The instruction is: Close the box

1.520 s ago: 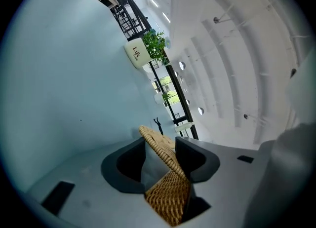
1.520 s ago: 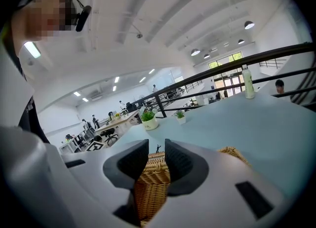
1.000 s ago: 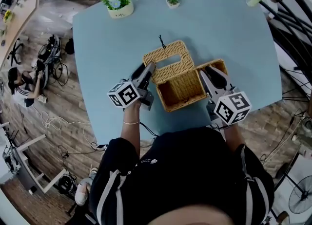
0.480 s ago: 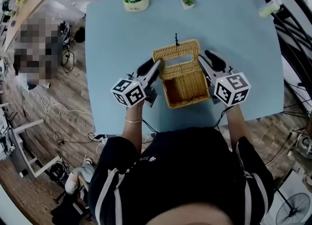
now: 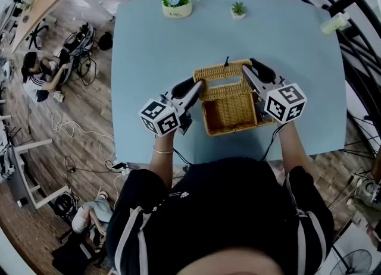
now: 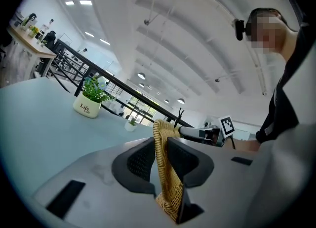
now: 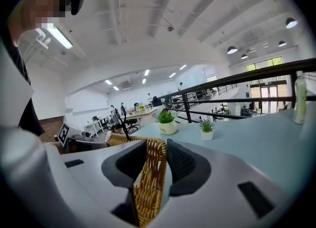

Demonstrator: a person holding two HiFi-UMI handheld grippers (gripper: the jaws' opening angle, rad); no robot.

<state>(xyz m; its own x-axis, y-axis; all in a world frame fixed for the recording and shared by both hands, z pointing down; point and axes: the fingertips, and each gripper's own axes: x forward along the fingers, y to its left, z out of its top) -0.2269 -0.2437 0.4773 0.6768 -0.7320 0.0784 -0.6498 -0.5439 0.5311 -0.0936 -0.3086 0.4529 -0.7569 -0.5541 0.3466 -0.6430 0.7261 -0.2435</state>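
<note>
Head view: at blue office table (image 5: 286,36), left gripper (image 5: 193,87) jaws closing on wicker lid (image 5: 221,71), right gripper (image 5: 254,72) clamping it.

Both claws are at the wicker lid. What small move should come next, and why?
Probably tip the wicker lid forward over the open box: it stands raised, left claw closing on one end, right claw gripping the other.

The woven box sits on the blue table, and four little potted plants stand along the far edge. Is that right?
Not quite. There are two potted plants, not four: the flowering plant and the small plant. The head view shows both along the far edge of the blue table. The woven box does sit on that table.
</note>
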